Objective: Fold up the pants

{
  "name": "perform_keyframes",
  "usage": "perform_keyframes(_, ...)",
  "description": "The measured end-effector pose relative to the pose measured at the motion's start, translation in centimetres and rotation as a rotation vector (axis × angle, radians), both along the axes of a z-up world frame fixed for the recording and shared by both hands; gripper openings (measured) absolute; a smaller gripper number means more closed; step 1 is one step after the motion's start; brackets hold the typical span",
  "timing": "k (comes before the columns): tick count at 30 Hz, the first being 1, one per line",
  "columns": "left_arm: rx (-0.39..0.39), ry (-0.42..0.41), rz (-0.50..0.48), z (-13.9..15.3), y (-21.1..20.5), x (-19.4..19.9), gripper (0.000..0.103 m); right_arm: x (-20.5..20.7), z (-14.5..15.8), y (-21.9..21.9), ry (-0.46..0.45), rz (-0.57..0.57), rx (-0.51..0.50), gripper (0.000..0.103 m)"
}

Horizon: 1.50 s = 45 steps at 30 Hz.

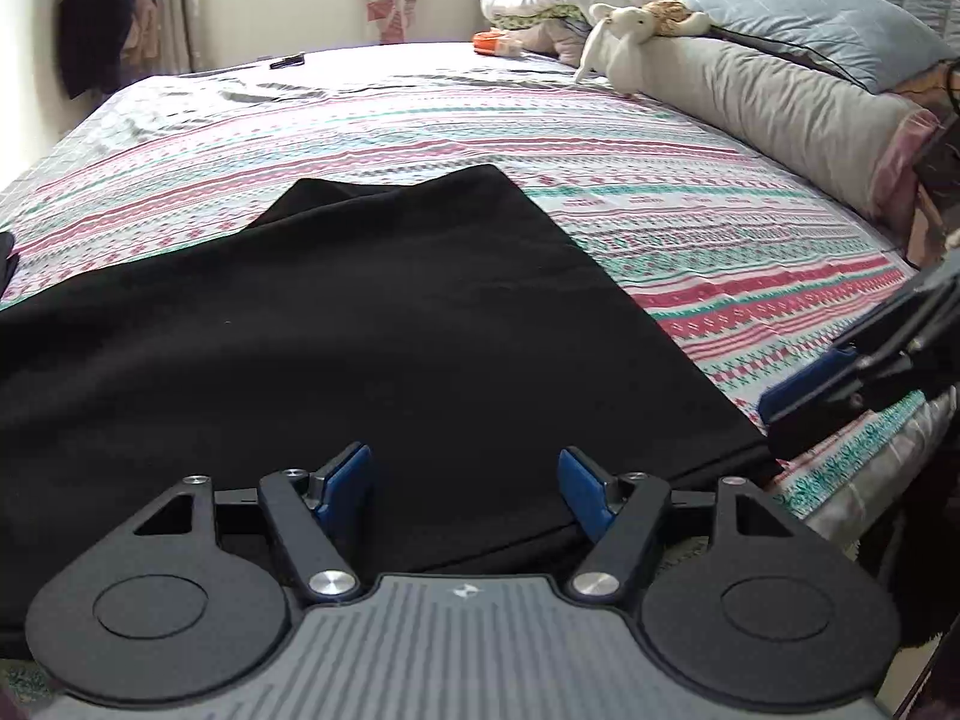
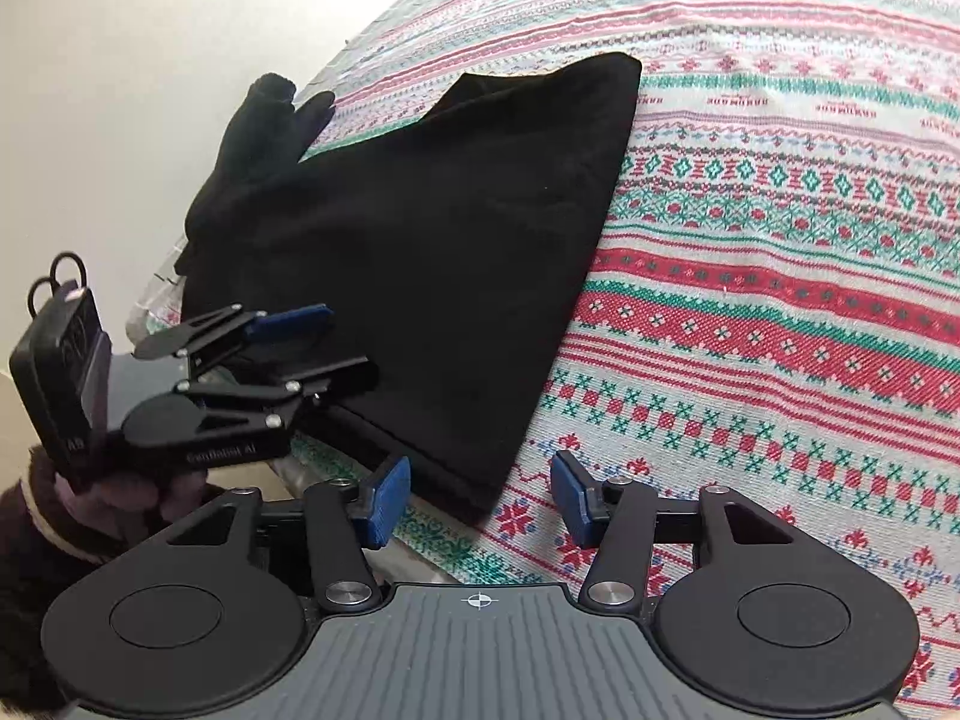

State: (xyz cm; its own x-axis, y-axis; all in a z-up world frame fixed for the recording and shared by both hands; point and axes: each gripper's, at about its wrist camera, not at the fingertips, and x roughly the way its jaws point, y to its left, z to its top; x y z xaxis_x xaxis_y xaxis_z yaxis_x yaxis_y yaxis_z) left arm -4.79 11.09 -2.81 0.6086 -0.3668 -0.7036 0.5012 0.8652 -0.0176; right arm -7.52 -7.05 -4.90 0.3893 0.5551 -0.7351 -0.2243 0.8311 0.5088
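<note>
Black pants (image 1: 372, 324) lie flat on the patterned bedspread, folded into a broad layered shape; they also show in the right wrist view (image 2: 432, 252). My left gripper (image 1: 465, 489) is open and empty, its blue pads straddling the near edge of the pants. It also shows in the right wrist view (image 2: 318, 342) at the left, open over the pants' near edge. My right gripper (image 2: 480, 498) is open and empty, just off the pants' near right corner. It shows in the left wrist view (image 1: 804, 384) at the right edge.
The striped red, green and white bedspread (image 1: 690, 228) covers the bed. Pillows (image 1: 798, 90), a plush toy (image 1: 624, 30) and folded bedding (image 1: 540, 0) lie at the headboard side. The bed's near edge (image 2: 336, 480) runs under the grippers, floor beyond at left.
</note>
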Motion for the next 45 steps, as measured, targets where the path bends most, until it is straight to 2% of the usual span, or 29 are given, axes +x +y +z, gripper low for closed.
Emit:
perform_keyframes(2, -0.007, -0.013, -0.037, 0.0, -0.4, -0.4, 0.09, 0.4, -0.4, -0.2, 0.038, -0.019, 0.034, 0.044)
perform_keyframes(5, -0.024, -0.025, -0.077, 0.2, -1.0, -1.2, 0.09, 1.0, -1.1, -0.6, 0.085, -0.043, 0.087, 0.03)
perform_keyframes(10, -0.056, -0.019, -0.133, 0.3, -1.6, -1.9, 0.09, 1.4, -1.7, -1.2, 0.133, -0.079, 0.149, 0.027)
perform_keyframes(13, -0.064, -0.024, -0.174, 0.4, -2.3, -2.8, 0.09, 1.5, -1.6, -1.7, 0.149, -0.094, 0.184, 0.02)
perform_keyframes(17, -0.055, -0.081, -0.223, 0.8, -3.8, -4.7, 0.09, 1.9, -0.2, -2.2, 0.135, -0.094, 0.289, 0.019)
perform_keyframes(20, 0.003, -0.159, -0.196, 0.6, -5.7, -5.1, 0.09, 2.4, 1.0, -1.4, 0.104, -0.073, 0.303, 0.019)
perform_keyframes(23, 0.05, -0.201, -0.139, 0.1, -7.5, -5.1, 0.089, 3.0, 1.7, -0.7, 0.09, -0.053, 0.306, 0.019)
perform_keyframes(26, 0.121, -0.21, -0.074, -1.0, -9.0, -4.6, 0.08, 3.3, 2.6, -0.7, 0.065, -0.057, 0.307, 0.022)
perform_keyframes(28, 0.109, -0.22, -0.026, -1.3, -9.2, -4.6, 0.077, 3.4, 3.2, -1.2, 0.04, -0.096, 0.255, 0.023)
perform_keyframes(30, 0.111, -0.222, 0.007, -1.3, -9.4, -4.7, 0.074, 3.8, 3.1, -2.0, 0.015, -0.151, 0.176, 0.031)
perform_keyframes(33, 0.112, -0.238, 0.047, -1.5, -9.5, -5.0, 0.072, 5.0, 1.9, -3.0, 0.026, -0.195, 0.117, 0.031)
perform_keyframes(37, 0.11, -0.254, 0.088, -1.6, -9.7, -5.9, 0.069, 6.6, -1.3, -3.3, 0.083, -0.171, 0.125, 0.031)
perform_keyframes(39, 0.098, -0.256, 0.113, -1.7, -9.7, -6.2, 0.069, 6.9, -2.5, -3.6, 0.051, -0.156, 0.181, 0.028)
perform_keyframes(42, 0.023, -0.229, 0.171, -1.8, -9.1, -6.3, 0.07, 7.9, -3.6, -4.5, 0.039, -0.176, 0.267, 0.023)
perform_keyframes(45, -0.026, -0.214, 0.197, -1.9, -8.5, -6.4, 0.078, 9.4, -4.0, -5.4, 0.038, -0.196, 0.299, 0.021)
